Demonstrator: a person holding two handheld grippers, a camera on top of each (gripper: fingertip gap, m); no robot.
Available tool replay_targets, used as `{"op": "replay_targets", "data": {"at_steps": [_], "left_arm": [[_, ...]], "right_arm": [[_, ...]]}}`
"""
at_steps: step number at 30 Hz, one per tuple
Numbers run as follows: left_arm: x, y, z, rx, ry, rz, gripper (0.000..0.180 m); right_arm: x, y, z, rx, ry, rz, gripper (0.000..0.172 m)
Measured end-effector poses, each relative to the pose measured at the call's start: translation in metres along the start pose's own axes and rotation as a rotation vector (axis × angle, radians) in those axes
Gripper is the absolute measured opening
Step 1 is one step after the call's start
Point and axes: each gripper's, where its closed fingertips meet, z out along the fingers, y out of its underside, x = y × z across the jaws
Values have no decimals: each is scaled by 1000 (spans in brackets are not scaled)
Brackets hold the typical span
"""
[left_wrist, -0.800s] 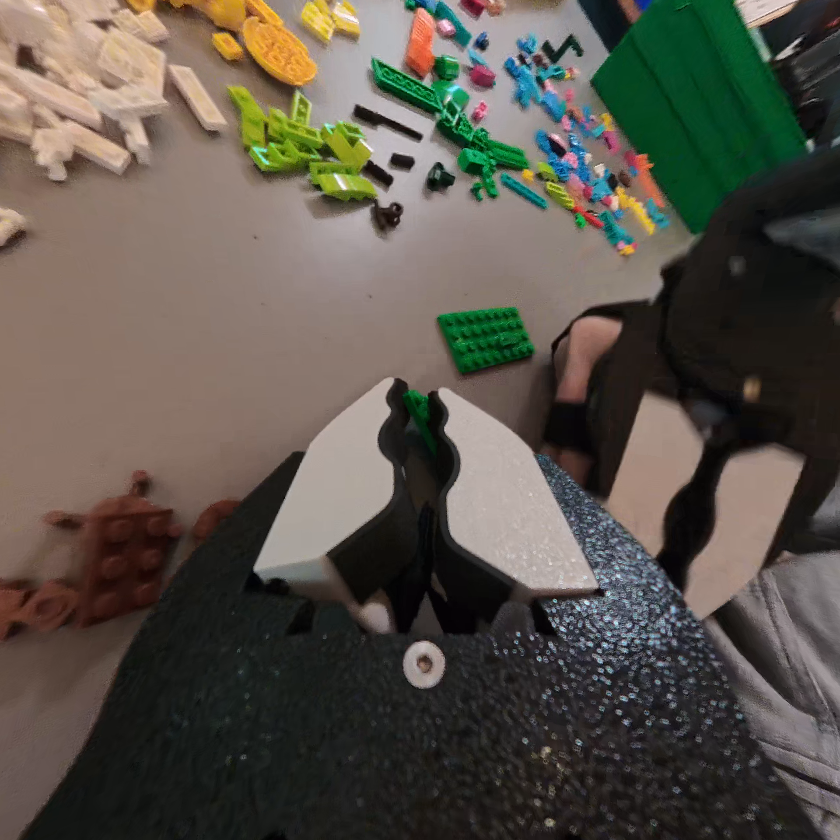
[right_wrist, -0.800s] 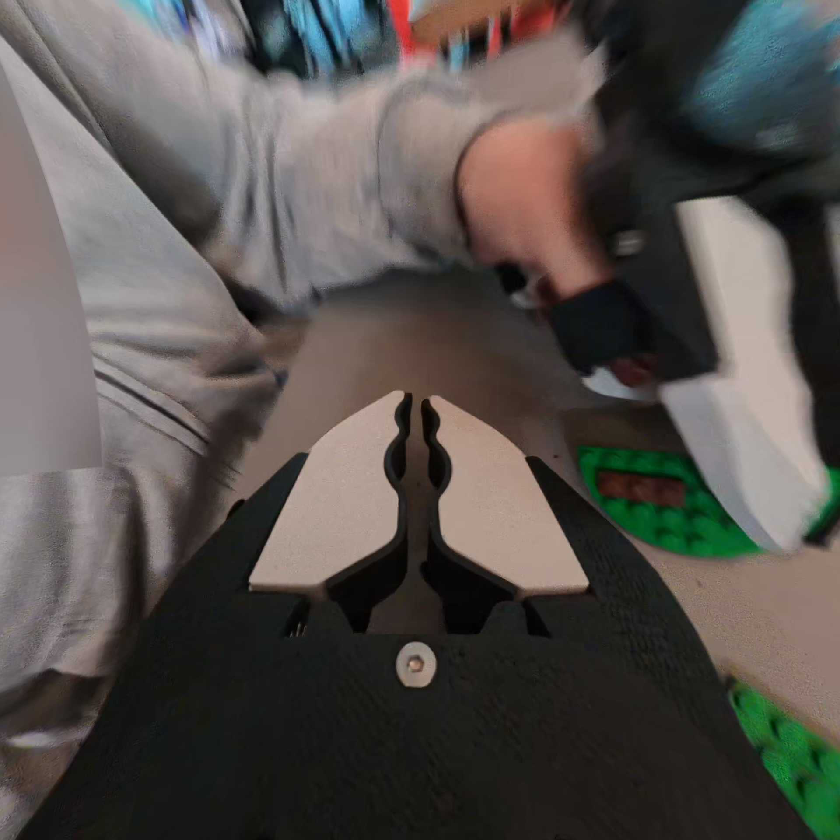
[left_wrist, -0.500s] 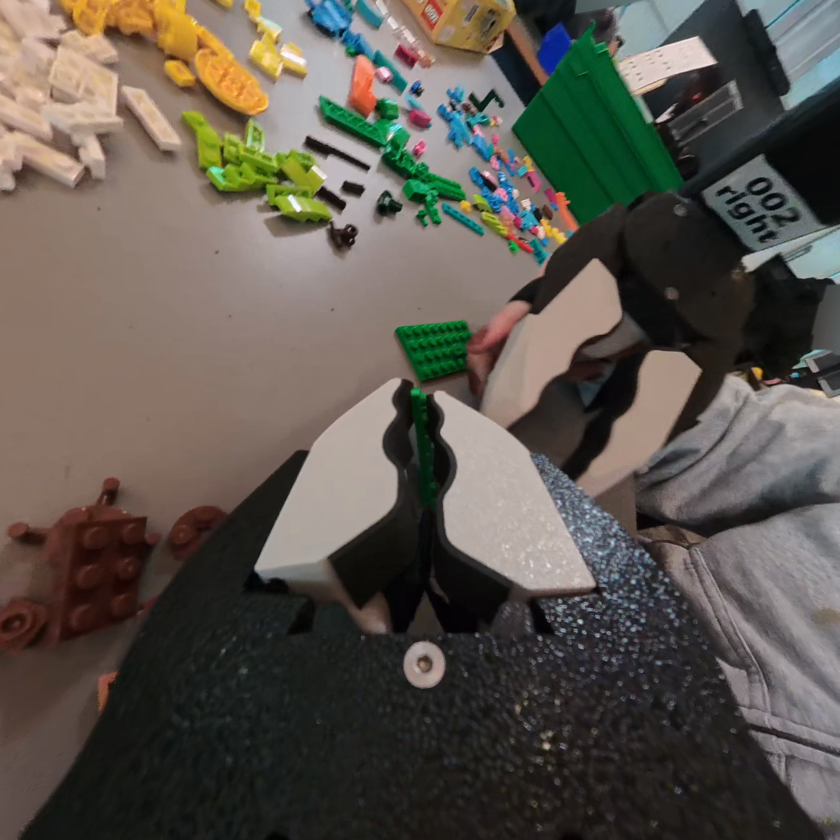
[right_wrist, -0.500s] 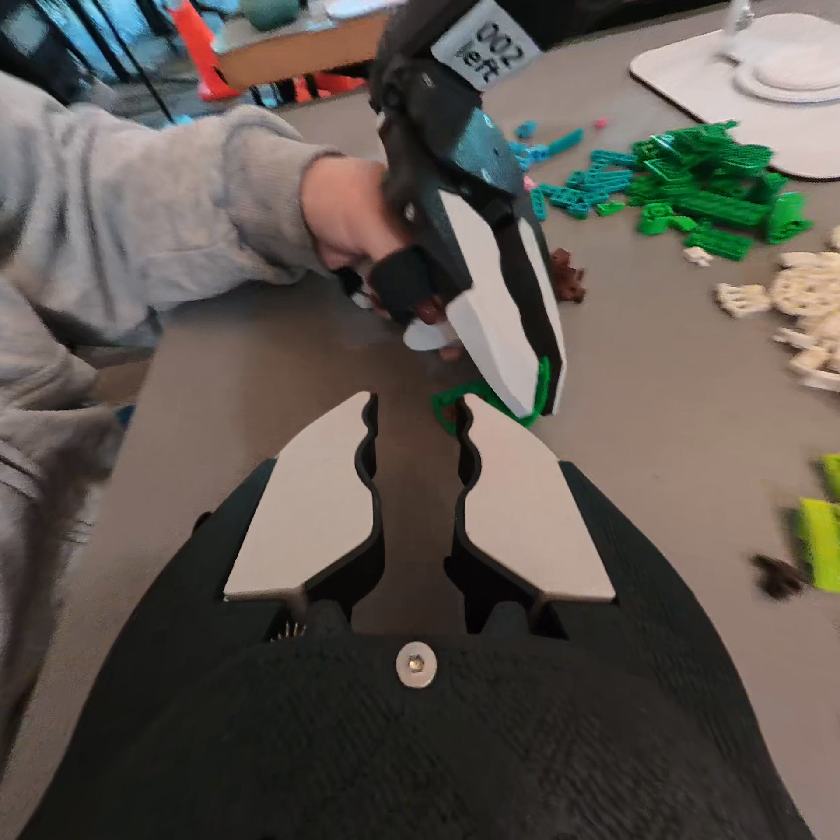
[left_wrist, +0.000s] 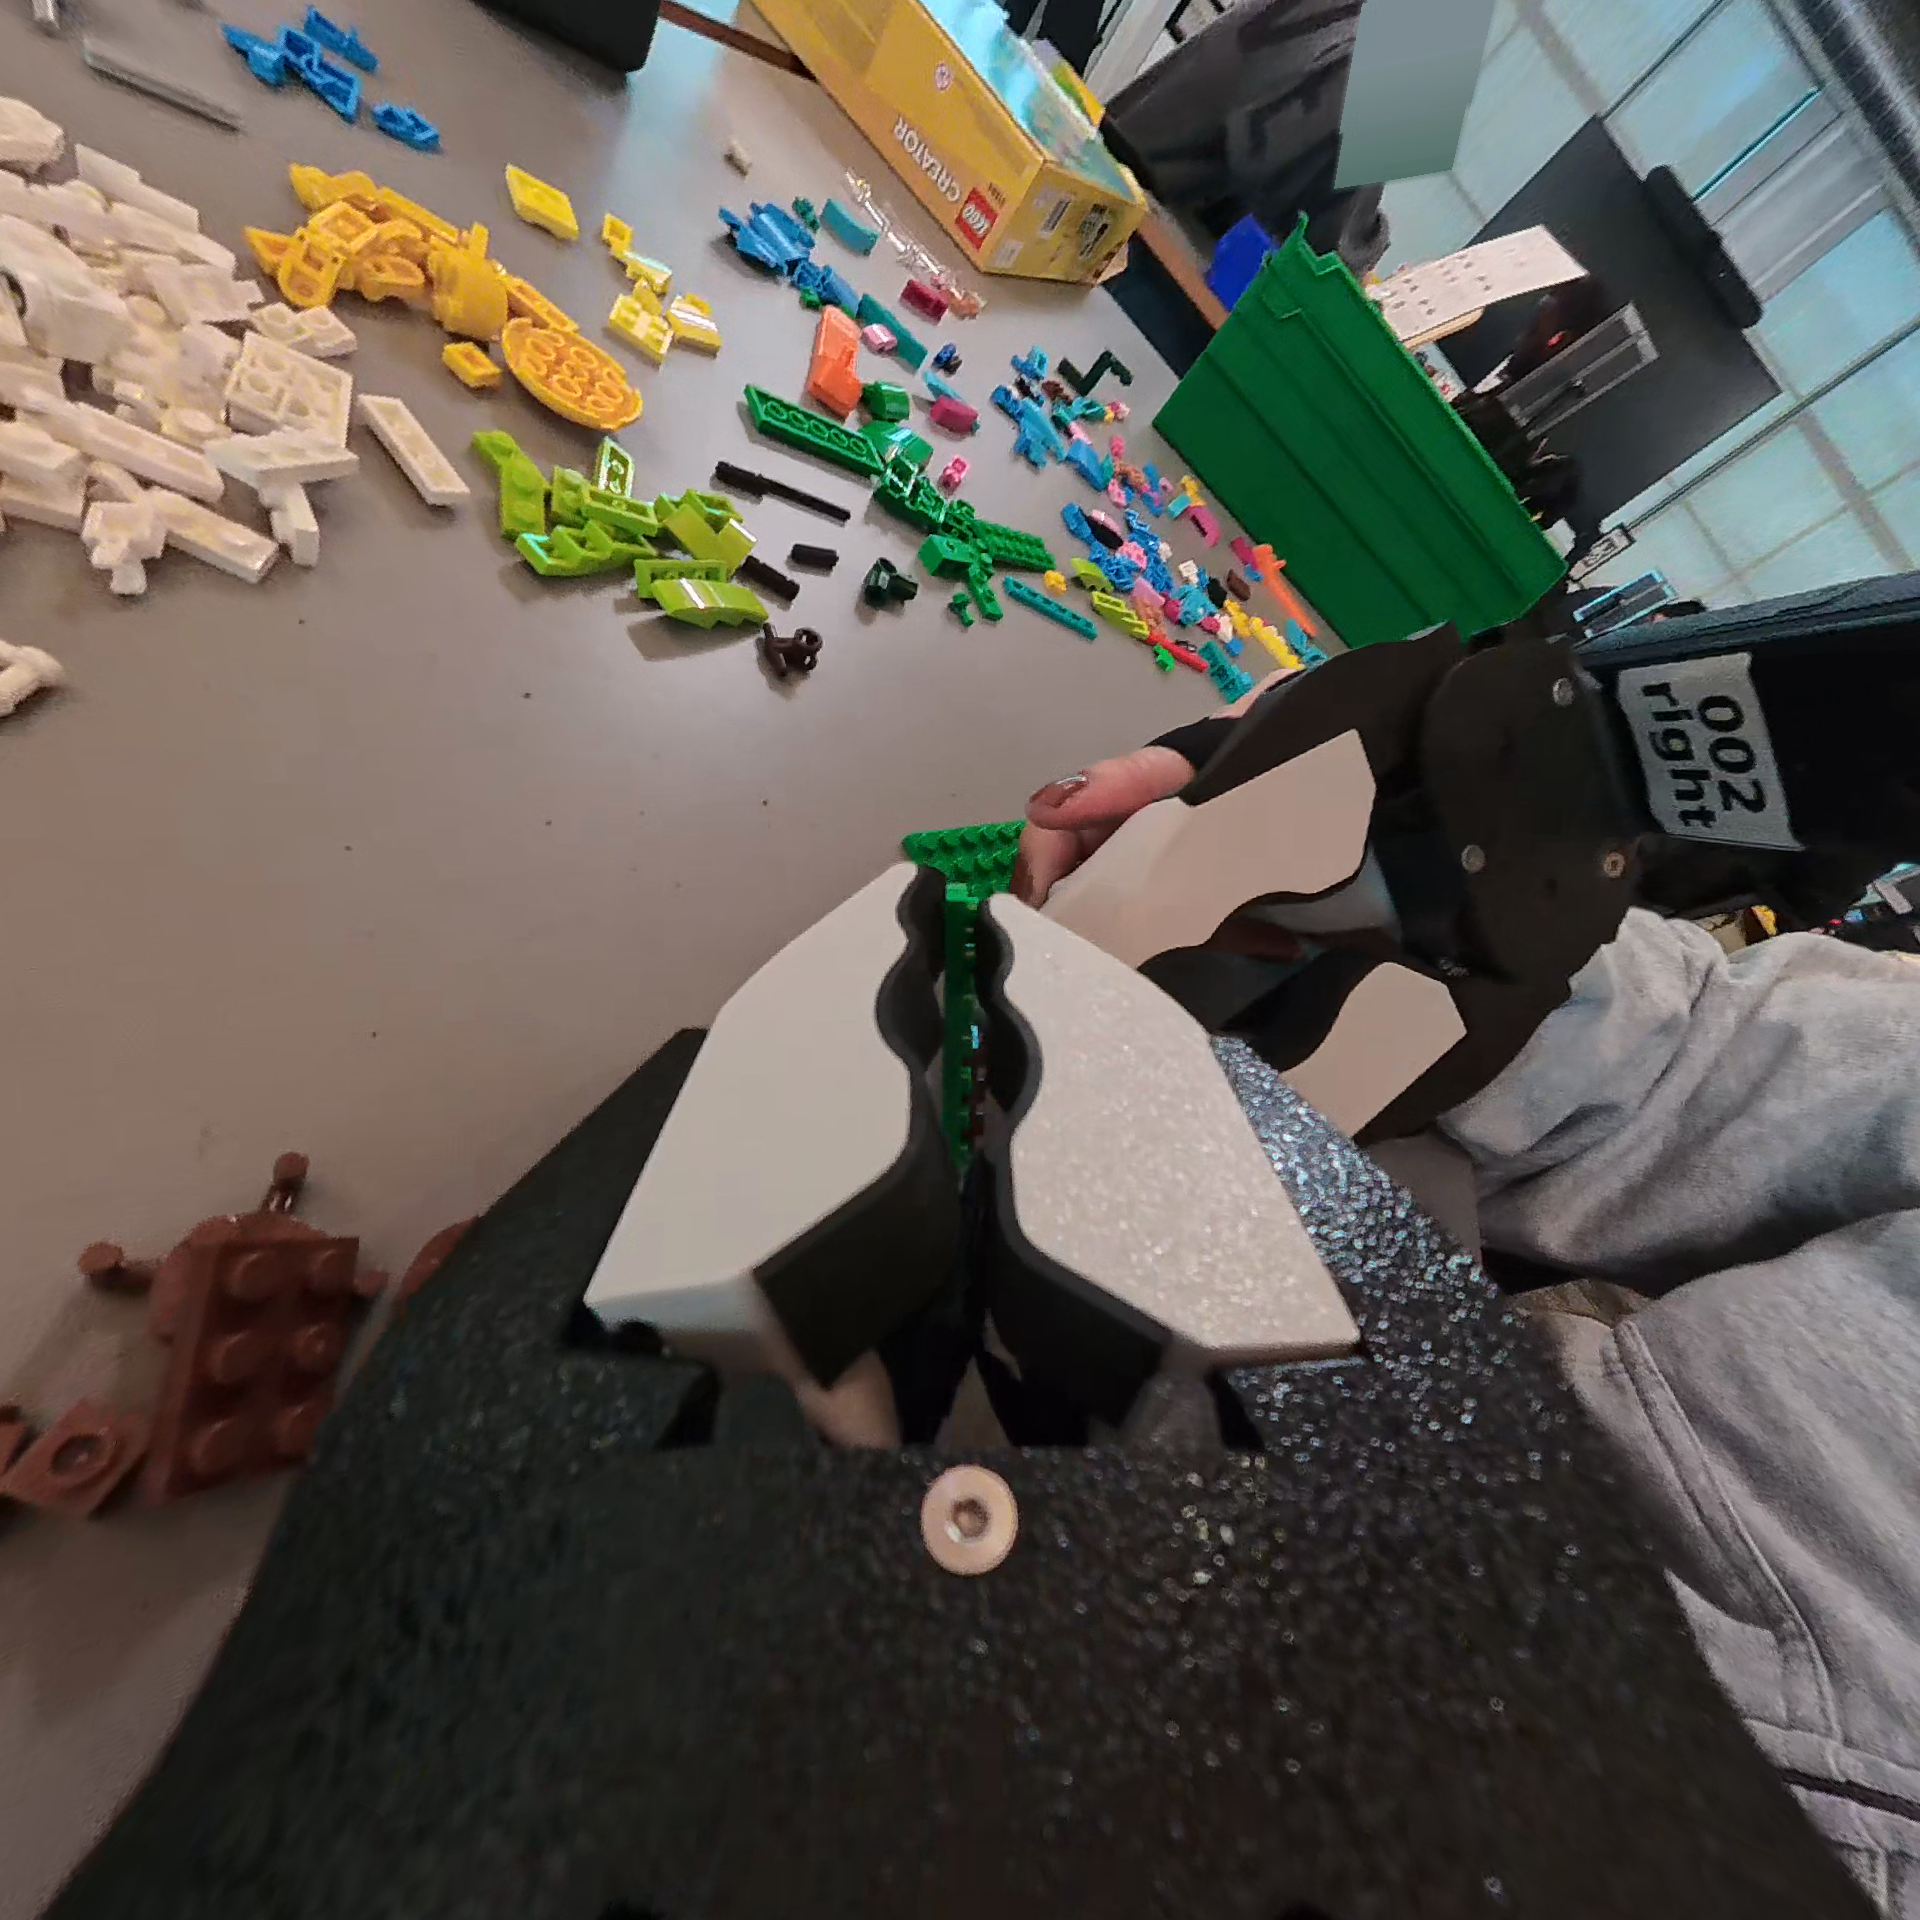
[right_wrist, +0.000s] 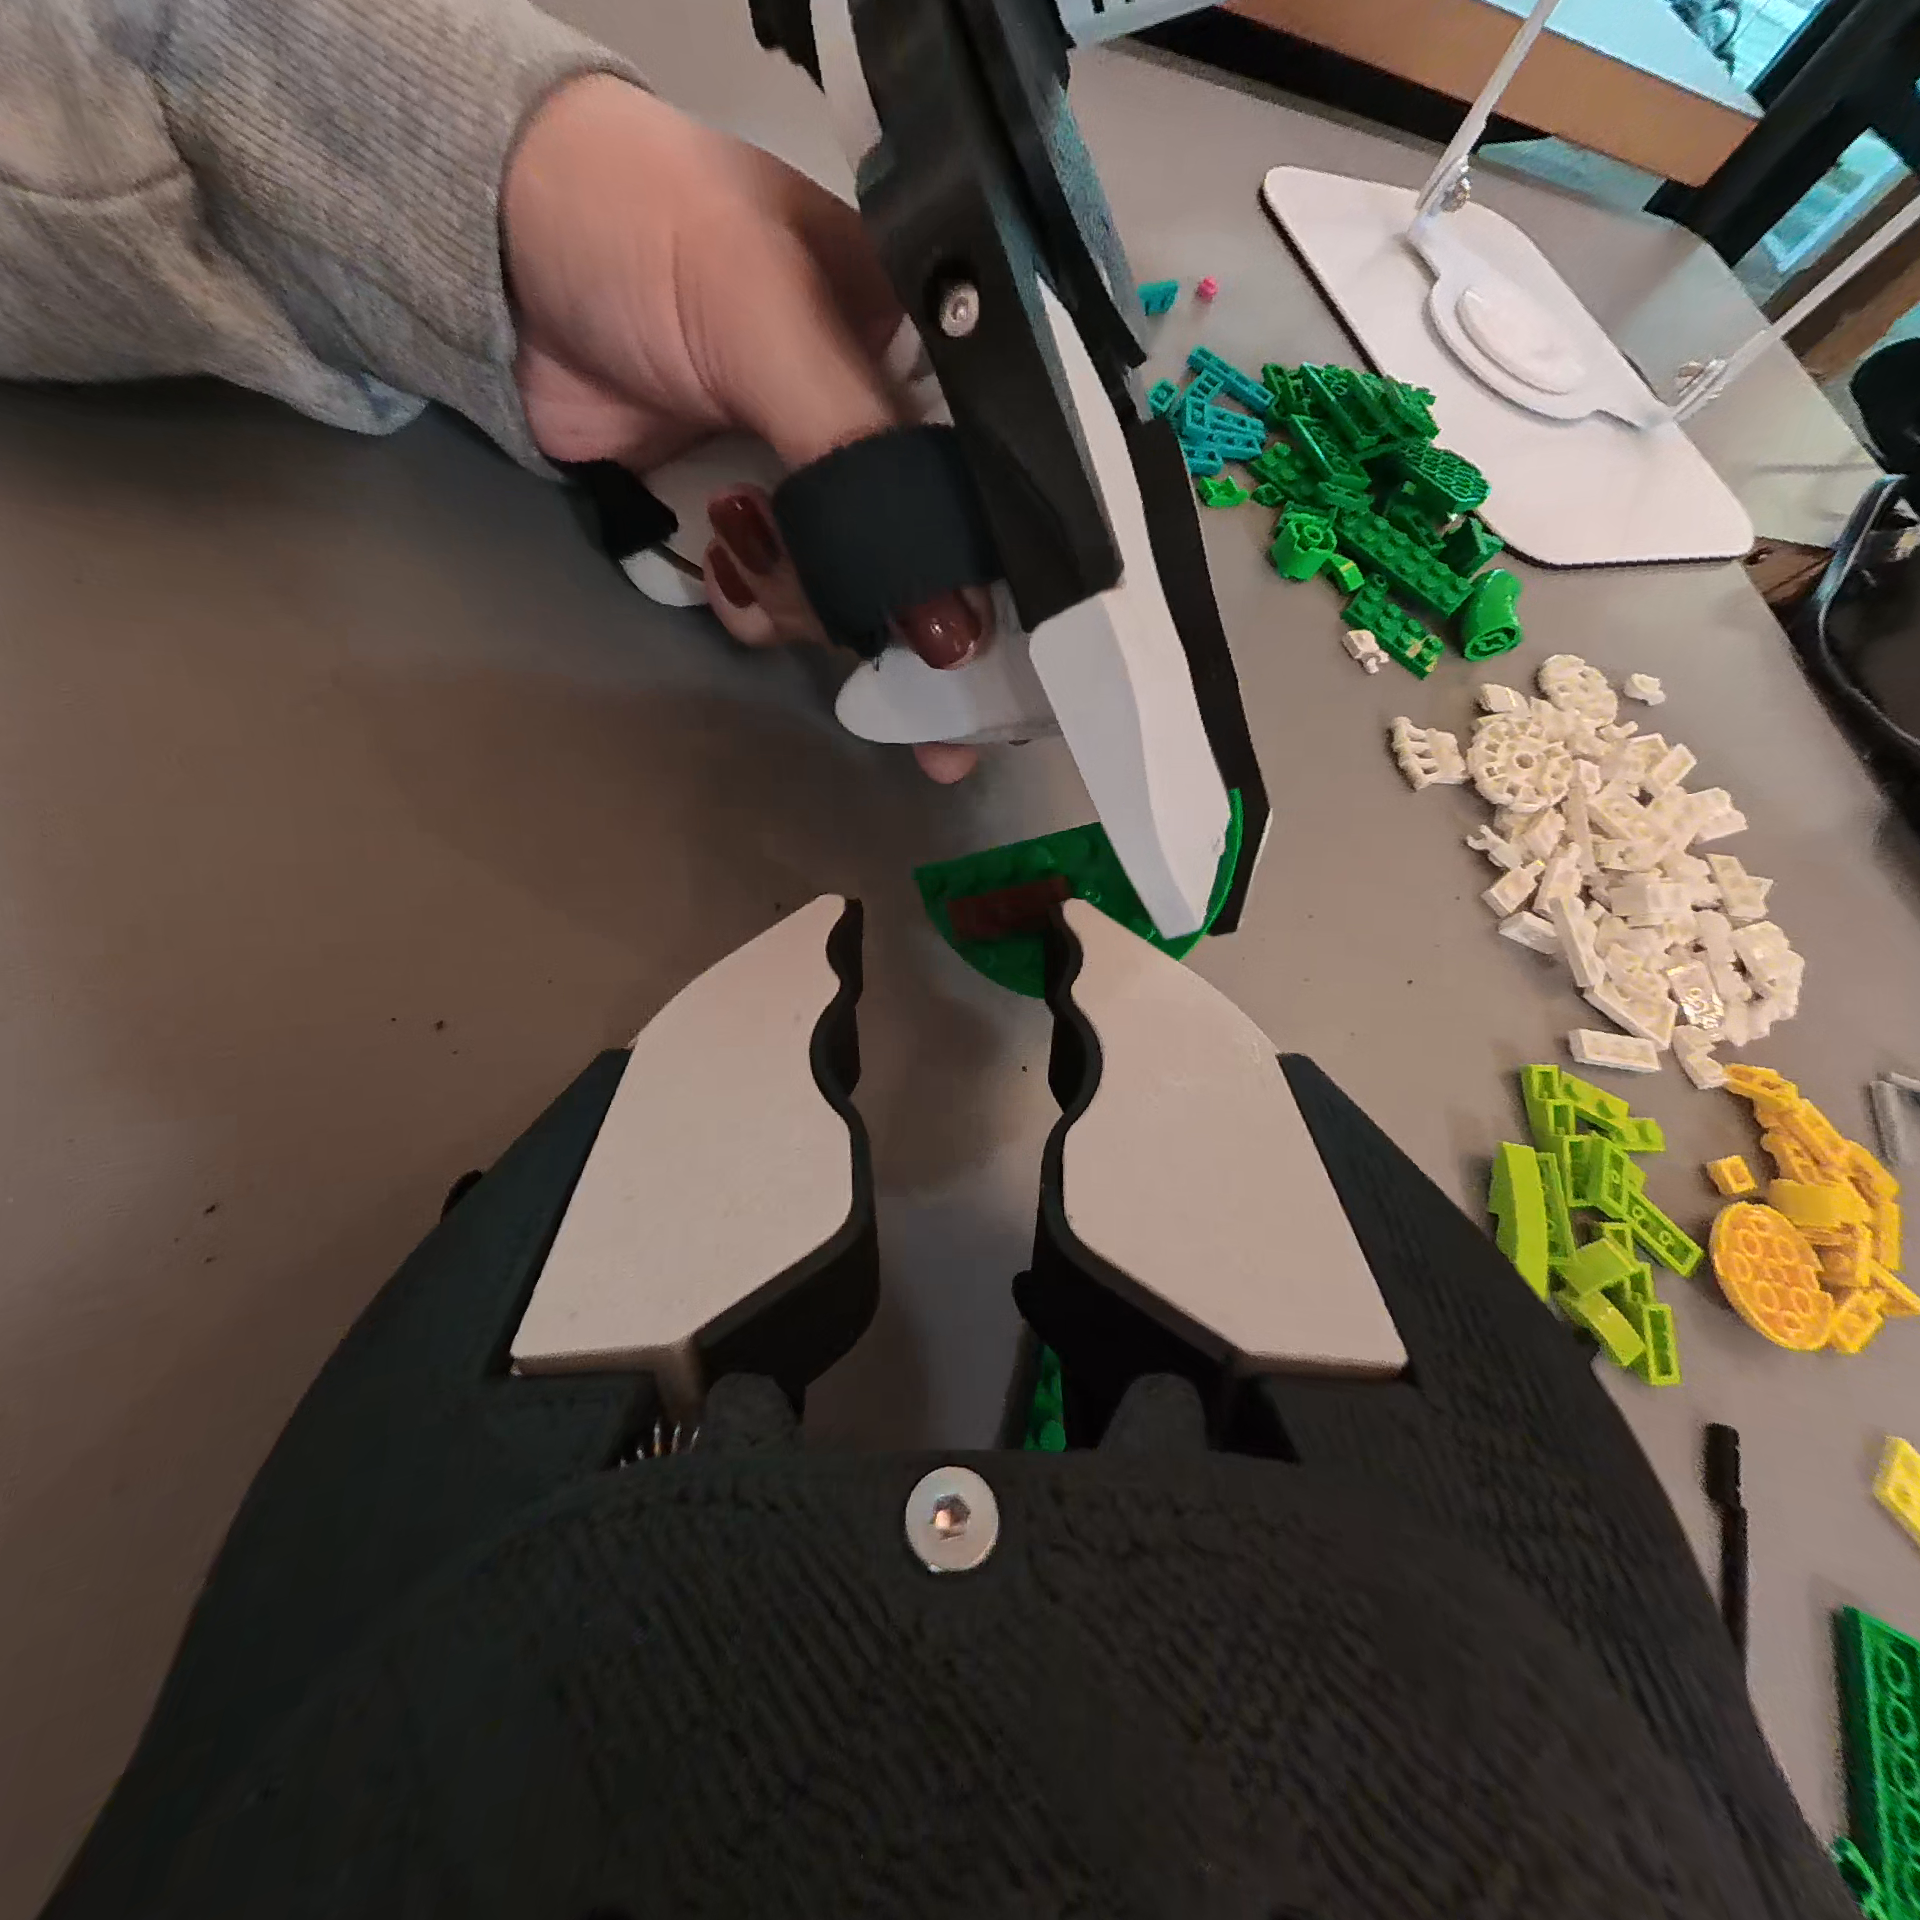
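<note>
green plastic, a rounded studded plate (right_wrist: 1023, 940), was clamped edge-on between the pads of the left gripper (left_wrist: 961, 904), both pads pressing on it. a small brown brick (right_wrist: 1003, 906) sat on the plate's studded face. the plate hung above the grey table (left_wrist: 416, 810), tilted toward the right gripper (right_wrist: 956, 914).

the right gripper's jaws stood moderately apart with nothing between them; bare table showed through the gap. its fingertips (right_wrist: 1075, 920) were just beside the plate, the nearer tip overlapping the plate's edge in view; contact could not be confirmed. a hand (right_wrist: 686, 312) in a grey sleeve (right_wrist: 208, 177) gripped the left tool.

relative to the plate: a flat green rectangular plate (left_wrist: 966, 847) lay on the table just beyond it; brown bricks (left_wrist: 229, 1340) lay well to the left of it in the left wrist view; white bricks (right_wrist: 1621, 862), lime bricks (right_wrist: 1579, 1205) and yellow bricks (right_wrist: 1797, 1216) lay well to the right of it in the right wrist view. a yellow box (left_wrist: 935, 125) and a green bin (left_wrist: 1351, 457) stood far beyond.
</note>
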Motion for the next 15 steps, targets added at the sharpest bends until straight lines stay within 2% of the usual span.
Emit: {"op": "replay_targets", "data": {"at_steps": [4, 11, 12, 13, 14, 15], "left_arm": [[0, 3, 2, -24, -10, 7, 4], [1, 6, 2, -45, -25, 38, 2], [5, 7, 3, -45, -21, 68, 3], [29, 1, 4, 16, 101, 135, 3], [35, 1, 8, 38, 83, 175, 3], [35, 0, 8, 44, 52, 236, 3]], "right_arm": [[2, -3, 0, 17, 22, -8, 31], [-1, 4, 4, -52, 39, -61, 30], [-2, 5, 4, -68, 30, -73, 27], [-15, 8, 6, -94, -59, -58, 0], [-26, 3, 8, -83, -121, -42, 1], [-27, 2, 9, -86, -112, -69, 3]]}}
